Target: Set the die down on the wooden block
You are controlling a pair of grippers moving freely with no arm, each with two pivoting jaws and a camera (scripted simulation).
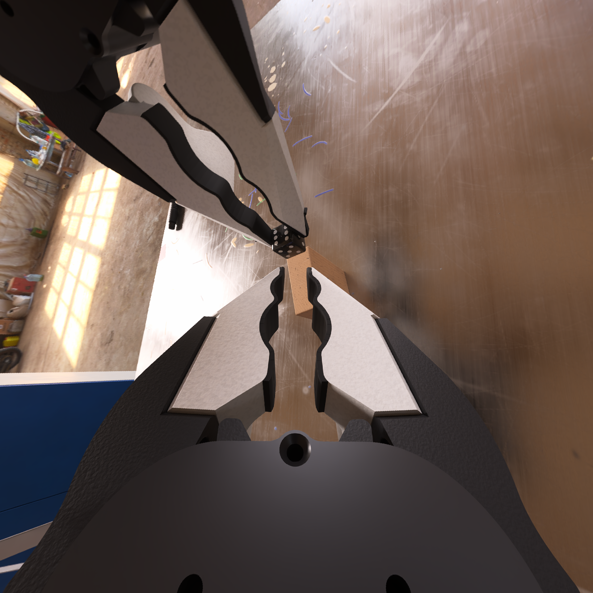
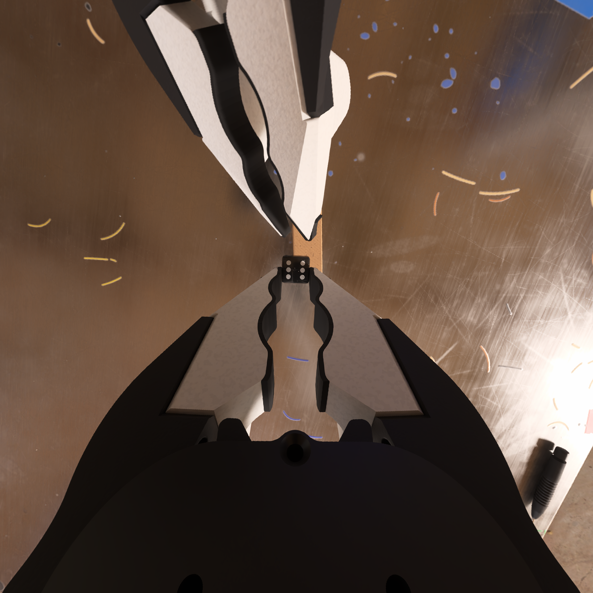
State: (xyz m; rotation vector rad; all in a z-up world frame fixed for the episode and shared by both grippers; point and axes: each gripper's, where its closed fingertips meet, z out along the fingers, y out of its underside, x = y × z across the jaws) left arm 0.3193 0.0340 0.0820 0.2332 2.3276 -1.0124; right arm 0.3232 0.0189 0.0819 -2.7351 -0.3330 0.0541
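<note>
Black die pinched in my right tongs, at the wooden block's end.

Left wrist view: my left gripper [image 1: 295, 271] is slightly spread, empty, tips over the wooden block [image 1: 316, 282]; beyond, the right gripper [image 1: 288, 236] pinches the die [image 1: 286, 244]. Right wrist view: right gripper [image 2: 296, 272] clamps the die [image 2: 295, 269] near the block [image 2: 306, 248] on the scratched table [image 2: 128, 160]; a black pen [image 2: 545, 478] lies aside.

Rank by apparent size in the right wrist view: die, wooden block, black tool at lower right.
1. Black tool, though nearer the camera.
2. Wooden block, mostly hidden, so unsure.
3. Die, held by the right hand-held gripper.
</note>
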